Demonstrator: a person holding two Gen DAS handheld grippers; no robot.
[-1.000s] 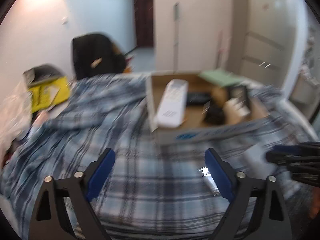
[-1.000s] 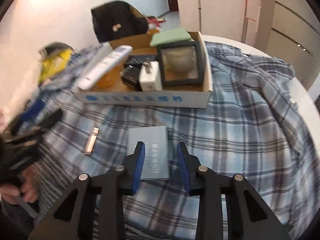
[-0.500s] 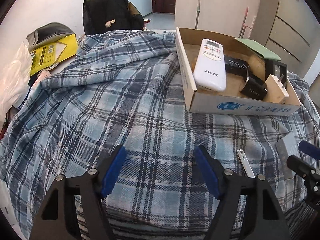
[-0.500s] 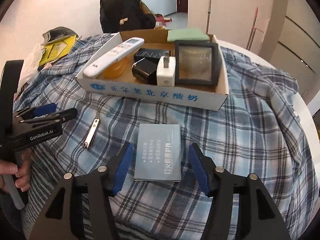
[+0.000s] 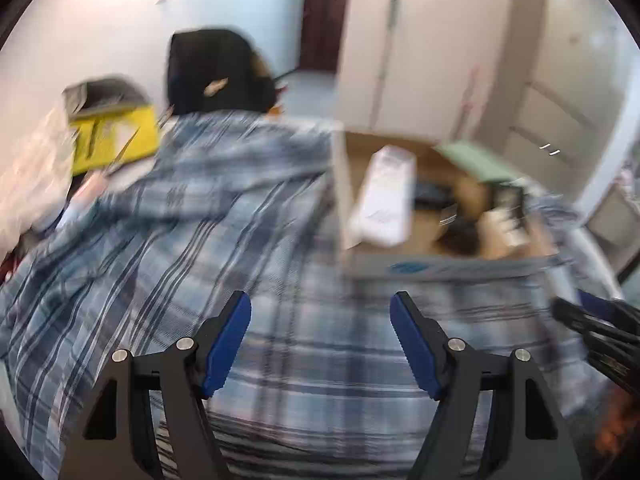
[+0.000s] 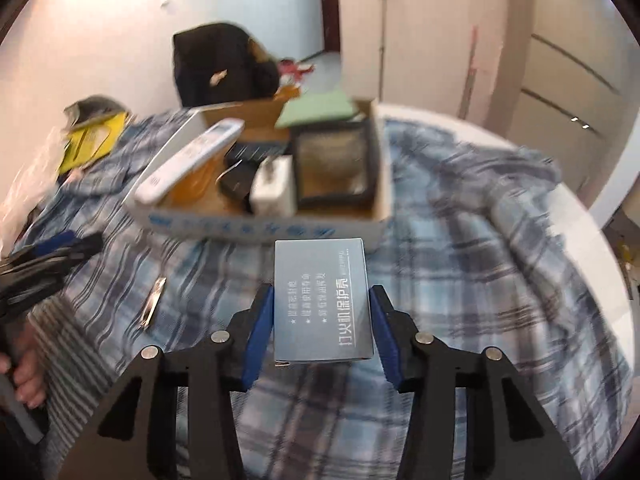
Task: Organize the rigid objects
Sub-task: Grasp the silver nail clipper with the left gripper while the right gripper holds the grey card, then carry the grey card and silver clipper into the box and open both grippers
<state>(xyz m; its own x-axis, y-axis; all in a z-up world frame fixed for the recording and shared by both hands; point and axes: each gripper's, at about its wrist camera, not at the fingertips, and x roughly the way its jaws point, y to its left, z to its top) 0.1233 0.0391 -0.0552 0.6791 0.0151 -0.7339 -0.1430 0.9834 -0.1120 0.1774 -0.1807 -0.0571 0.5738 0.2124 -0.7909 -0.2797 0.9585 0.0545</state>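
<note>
A table draped in a blue plaid cloth (image 6: 460, 216) carries a shallow cardboard box (image 6: 264, 232) with blue printing on its white front wall. Inside the box, from left to right in the right wrist view: a long white remote control (image 6: 188, 160) lying slantwise with one end propped on the left wall, a dark adapter (image 6: 236, 180) partly hidden behind it, a white plug-in charger (image 6: 274, 192) standing just beside that, and a black square frame (image 6: 334, 164) with a pale panel filling the right end. A green flat sheet (image 6: 318, 108) rests across the box's back rim. On the cloth to the left of the box front lies a slim metal nail clipper (image 6: 154, 302), well apart from the box. Farther left the left gripper (image 5: 320, 332) enters that view as dark prongs held by a hand (image 6: 24, 368); in its own blurred view its blue-padded jaws stand wide apart with only plaid cloth between them, gripping nothing. The right gripper (image 6: 322, 322) has just been closing, and its blue pads now press on both long edges of a small grey-blue box (image 6: 322, 300) printed with white lettering. That small box sits squarely between the jaws, its far end reaching up to the front wall of the cardboard box. Whether it is lifted off the cloth cannot be told.
</note>
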